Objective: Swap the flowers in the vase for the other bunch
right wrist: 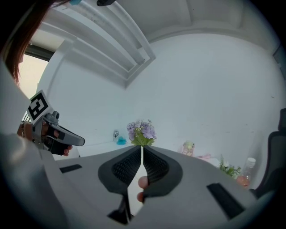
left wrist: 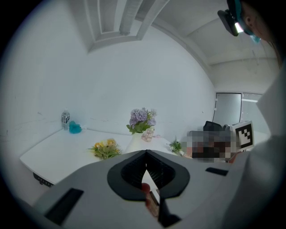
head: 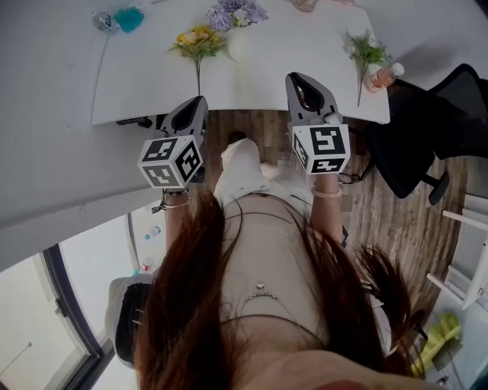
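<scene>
A white vase (head: 239,47) with purple flowers (head: 237,13) stands at the middle of the white table (head: 290,46). A yellow bunch (head: 197,39) lies left of the vase, and a green and white sprig (head: 366,50) lies to its right. My left gripper (head: 198,101) hovers shut and empty at the table's near edge, by the yellow bunch's stem. My right gripper (head: 299,78) is shut and empty over the near edge, right of the vase. The left gripper view shows the vase (left wrist: 135,143) and yellow bunch (left wrist: 105,149) ahead. In the right gripper view the purple flowers (right wrist: 141,131) sit dead ahead.
A bottle of orange liquid (head: 384,75) stands at the table's right corner beside a black chair (head: 427,129). A small clear bottle and a teal object (head: 128,18) sit at the far left. A small jar (right wrist: 189,148) stands behind the vase.
</scene>
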Available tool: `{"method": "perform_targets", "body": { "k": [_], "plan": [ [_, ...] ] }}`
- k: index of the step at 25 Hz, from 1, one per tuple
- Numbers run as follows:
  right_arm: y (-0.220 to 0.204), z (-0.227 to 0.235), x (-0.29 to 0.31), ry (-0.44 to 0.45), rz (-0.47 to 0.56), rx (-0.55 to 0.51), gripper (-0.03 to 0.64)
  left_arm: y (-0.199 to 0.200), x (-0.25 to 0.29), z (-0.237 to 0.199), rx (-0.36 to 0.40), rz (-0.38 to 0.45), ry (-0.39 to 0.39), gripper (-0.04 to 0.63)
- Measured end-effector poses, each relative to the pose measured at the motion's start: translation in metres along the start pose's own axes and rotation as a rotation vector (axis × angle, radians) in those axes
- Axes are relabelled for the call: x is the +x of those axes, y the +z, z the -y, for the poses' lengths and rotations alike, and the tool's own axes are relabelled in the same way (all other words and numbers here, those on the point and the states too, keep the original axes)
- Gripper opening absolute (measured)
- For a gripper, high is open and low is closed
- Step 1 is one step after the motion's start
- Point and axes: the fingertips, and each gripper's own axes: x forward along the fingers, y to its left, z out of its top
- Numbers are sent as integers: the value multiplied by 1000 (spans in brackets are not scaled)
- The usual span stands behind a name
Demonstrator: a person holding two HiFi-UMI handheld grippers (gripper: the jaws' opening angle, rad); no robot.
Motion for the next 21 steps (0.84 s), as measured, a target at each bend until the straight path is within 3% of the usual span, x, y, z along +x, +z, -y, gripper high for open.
{"method": "perform_targets", "body": {
  "k": [21],
  "plan": [
    [-8, 30, -3, -10, -7, 27, 37, 2, 31, 27, 9, -25, -47, 3]
  ]
}}
